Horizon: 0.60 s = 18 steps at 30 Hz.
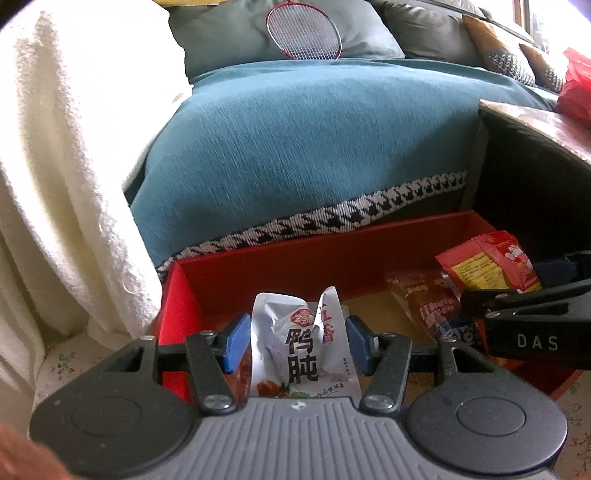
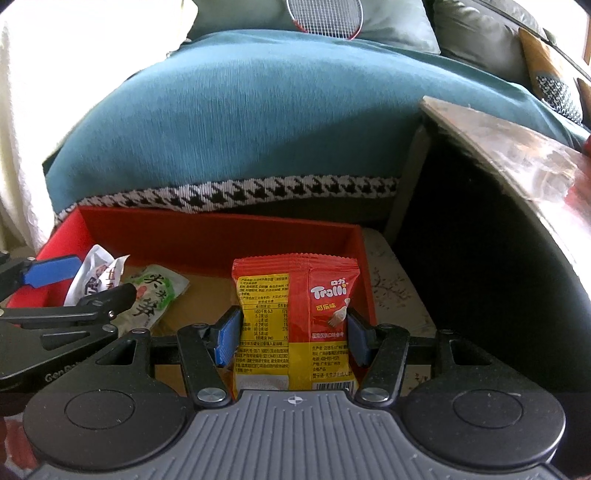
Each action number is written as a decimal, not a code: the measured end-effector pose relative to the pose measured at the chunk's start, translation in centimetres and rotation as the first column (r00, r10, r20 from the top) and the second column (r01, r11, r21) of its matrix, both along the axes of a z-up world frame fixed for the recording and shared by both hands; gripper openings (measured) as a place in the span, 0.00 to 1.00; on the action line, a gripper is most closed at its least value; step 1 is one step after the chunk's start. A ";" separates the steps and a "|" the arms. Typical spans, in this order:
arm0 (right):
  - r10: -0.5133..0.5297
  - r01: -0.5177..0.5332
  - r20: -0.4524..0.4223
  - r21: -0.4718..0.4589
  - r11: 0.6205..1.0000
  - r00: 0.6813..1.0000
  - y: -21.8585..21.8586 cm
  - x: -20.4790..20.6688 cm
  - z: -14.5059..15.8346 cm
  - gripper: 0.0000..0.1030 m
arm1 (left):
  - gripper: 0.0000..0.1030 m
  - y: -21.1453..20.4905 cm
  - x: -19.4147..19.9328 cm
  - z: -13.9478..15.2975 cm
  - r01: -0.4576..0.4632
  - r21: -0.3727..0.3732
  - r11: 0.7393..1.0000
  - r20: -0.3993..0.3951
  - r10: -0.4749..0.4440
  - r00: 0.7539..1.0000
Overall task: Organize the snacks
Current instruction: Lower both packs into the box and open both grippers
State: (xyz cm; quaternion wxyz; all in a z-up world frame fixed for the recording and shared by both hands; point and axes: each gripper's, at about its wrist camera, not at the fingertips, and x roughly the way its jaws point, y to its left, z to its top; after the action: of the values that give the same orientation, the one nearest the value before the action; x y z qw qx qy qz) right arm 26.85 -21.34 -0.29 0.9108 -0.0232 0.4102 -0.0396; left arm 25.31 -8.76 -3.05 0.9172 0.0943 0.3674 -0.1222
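Snack packets, two of them, hang over the red box, my landmark throughout. I keep the left gripper pinching the crumpled white duck-gizzard packet above the box's left end, and the right gripper pinching the red Trolli gummy bag above its right end; both tilt downward, which I judge suits lowering each packet into the box without the tools colliding. Already on the box floor lie a green bamboo-shoot packet and a reddish-brown sachet. Behind the box drapes a teal sofa cover; a badminton racket leans beyond. Hidden: both packets' lower ends behind the gripper bodies, and the box's near wall.
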 end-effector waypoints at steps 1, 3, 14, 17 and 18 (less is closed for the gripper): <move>0.000 0.000 -0.004 0.000 1.000 1.000 0.0 0.1 -0.1 0.64 | 0.48 0.0 0.2 -0.1 -0.002 0.000 1.000 -0.004 0.002 1.000; -0.001 0.001 -0.011 0.010 1.000 1.000 -0.2 0.2 -0.3 0.64 | 0.48 0.0 0.4 -0.3 -0.005 -0.001 1.000 -0.013 0.005 1.000; 0.011 -0.010 -0.026 0.010 1.000 1.000 0.0 0.5 -0.8 0.67 | 0.49 -0.4 0.3 -0.3 0.005 0.032 0.999 -0.023 -0.004 1.000; 0.013 -0.012 -0.013 0.010 1.000 1.000 0.1 0.4 -0.7 0.71 | 0.49 -0.4 0.3 -0.3 0.005 0.033 0.999 -0.028 -0.004 1.000; 0.013 -0.013 -0.009 0.009 1.000 1.000 0.1 0.4 -0.6 0.71 | 0.49 -0.4 0.3 -0.2 0.005 0.034 0.999 -0.030 -0.004 1.000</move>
State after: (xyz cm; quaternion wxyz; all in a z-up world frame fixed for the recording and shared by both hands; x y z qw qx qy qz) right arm 27.21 -21.22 -0.94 0.9092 -0.0221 0.4145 -0.0316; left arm 25.64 -9.15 -3.27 0.9096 0.1089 0.3828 -0.1192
